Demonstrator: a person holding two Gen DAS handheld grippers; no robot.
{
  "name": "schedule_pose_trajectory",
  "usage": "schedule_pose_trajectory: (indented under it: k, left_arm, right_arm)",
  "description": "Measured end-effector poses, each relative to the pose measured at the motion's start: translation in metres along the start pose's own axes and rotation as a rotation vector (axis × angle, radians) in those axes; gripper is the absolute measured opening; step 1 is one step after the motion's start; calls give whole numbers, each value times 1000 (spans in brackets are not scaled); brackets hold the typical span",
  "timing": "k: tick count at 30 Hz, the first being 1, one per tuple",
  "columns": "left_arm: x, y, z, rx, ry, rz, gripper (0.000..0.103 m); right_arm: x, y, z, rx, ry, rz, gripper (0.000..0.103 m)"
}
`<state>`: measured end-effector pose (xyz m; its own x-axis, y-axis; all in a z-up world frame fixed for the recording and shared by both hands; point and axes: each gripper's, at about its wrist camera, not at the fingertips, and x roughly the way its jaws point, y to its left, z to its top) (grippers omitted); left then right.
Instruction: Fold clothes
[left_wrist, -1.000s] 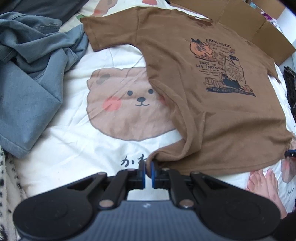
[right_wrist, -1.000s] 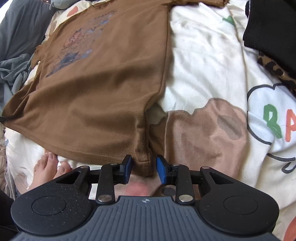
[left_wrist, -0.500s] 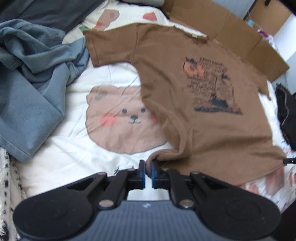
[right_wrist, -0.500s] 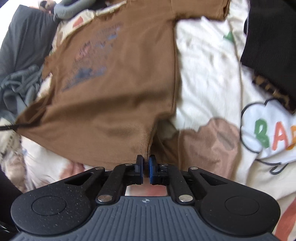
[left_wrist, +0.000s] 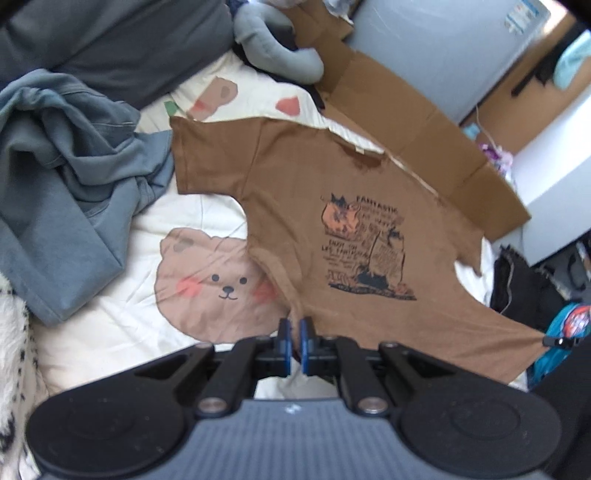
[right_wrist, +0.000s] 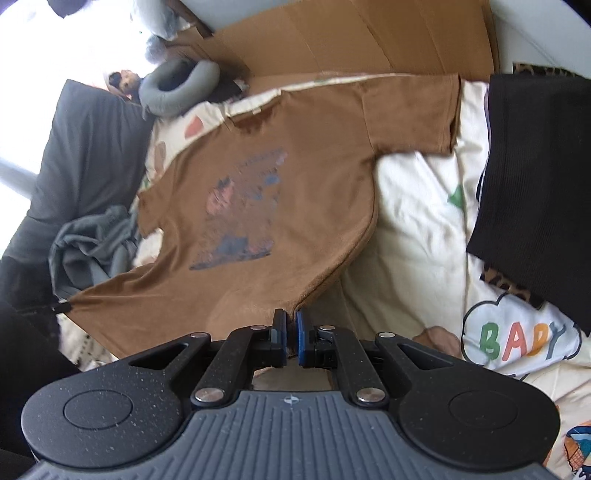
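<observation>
Both tongs, left (left_wrist: 294, 334) and right (right_wrist: 290, 329), pinch the brown printed cotton T-shirt's (left_wrist: 332, 229) hem corners; carry them level toward the collar, keeping the hem taut.

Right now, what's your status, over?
Left gripper and right gripper each shut on brown printed T-shirt hem corners. Hem lifted off bed. Nothing in the way.

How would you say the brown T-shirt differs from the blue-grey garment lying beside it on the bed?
The brown T-shirt is spread out flat, print up; the blue-grey garment lies crumpled in a heap. The brown T-shirt has its hem corners pinched by the left gripper and right gripper; the blue-grey garment is untouched. Both rest on the bear-print bedding.
</observation>
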<state>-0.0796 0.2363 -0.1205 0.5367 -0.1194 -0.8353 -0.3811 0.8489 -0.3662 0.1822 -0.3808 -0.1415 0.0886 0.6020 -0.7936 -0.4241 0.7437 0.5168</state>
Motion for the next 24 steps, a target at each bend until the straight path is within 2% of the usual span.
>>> schedule_pose_trajectory:
  k: [9, 24]
  left_arm:
    - [-19, 14, -28, -111, 18, 4, 5]
    - [54, 61, -69, -195, 172, 99, 5]
  right_arm:
    - [-14, 7, -8, 13, 58, -25, 3]
    - [34, -33, -58, 103, 203, -134, 2]
